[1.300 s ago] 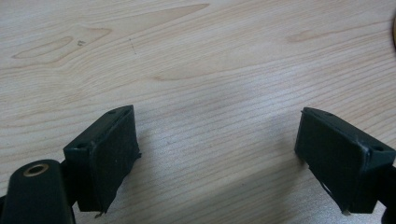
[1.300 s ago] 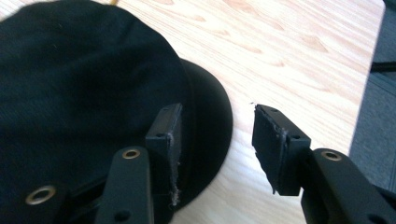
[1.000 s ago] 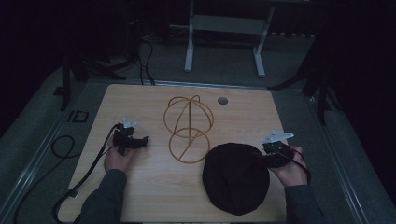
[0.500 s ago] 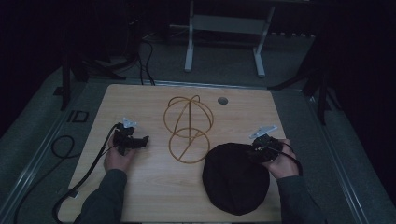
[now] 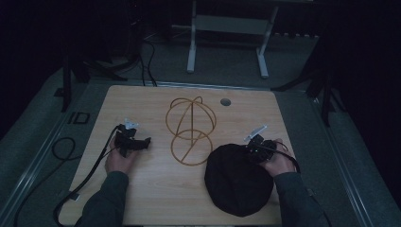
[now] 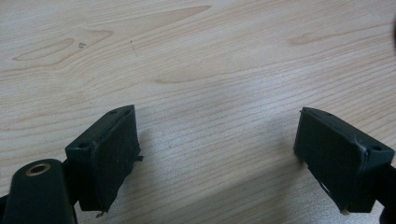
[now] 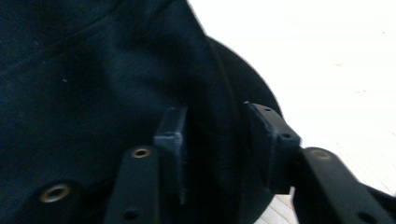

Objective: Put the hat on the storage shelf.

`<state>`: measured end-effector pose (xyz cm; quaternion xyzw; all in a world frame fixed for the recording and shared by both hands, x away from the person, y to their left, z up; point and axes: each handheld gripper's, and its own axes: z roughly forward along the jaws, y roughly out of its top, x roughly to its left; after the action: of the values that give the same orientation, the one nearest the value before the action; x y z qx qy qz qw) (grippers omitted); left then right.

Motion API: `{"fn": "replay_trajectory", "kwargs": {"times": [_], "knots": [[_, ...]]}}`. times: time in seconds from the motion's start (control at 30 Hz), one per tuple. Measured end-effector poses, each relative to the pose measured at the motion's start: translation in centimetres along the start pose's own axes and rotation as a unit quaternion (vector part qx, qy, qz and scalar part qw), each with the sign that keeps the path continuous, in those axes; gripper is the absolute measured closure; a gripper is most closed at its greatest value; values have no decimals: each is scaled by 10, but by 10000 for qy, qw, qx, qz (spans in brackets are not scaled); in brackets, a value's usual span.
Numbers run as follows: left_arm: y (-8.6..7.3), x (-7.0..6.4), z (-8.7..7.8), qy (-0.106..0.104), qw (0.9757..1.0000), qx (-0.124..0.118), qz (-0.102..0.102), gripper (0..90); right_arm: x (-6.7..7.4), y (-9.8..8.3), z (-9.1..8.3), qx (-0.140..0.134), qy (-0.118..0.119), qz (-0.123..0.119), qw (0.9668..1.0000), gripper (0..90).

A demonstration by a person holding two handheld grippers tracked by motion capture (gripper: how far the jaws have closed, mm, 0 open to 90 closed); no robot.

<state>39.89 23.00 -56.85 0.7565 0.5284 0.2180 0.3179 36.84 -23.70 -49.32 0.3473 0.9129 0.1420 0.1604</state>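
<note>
A black hat (image 5: 236,182) lies flat on the wooden table (image 5: 156,194) at the front right. My right gripper (image 5: 253,144) is at its far right rim. In the right gripper view the jaws are drawn in on a fold of the hat's edge (image 7: 219,93), which fills the gap between them (image 7: 217,135). A gold wire stand (image 5: 190,130), made of a ring base and crossed hoops, stands at the table's middle. My left gripper (image 5: 142,142) rests at the left of the stand, apart from it. It is open (image 6: 217,140) over bare wood.
A small round hole (image 5: 225,101) sits in the tabletop behind the stand. A black cable (image 5: 85,177) trails from the left gripper off the table's left front. A white frame (image 5: 227,28) stands on the floor beyond the table.
My right gripper moved left and a little toward the person, from beside the hat onto its rim. The left gripper and the stand stayed still.
</note>
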Motion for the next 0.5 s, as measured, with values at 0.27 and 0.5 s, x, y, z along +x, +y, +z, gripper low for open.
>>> {"fn": "replay_trajectory", "kwargs": {"times": [0.27, 0.5], "knots": [[0, 0, 0, 0, 10000, -2, -1, 134, 6, 4, 7, 209, -274, -251, 9991, 735], [0, 0, 0, 11, 10000, -1, -6, 137, 1, 6, 1, 281, -88, -279, 9992, 793]]}}
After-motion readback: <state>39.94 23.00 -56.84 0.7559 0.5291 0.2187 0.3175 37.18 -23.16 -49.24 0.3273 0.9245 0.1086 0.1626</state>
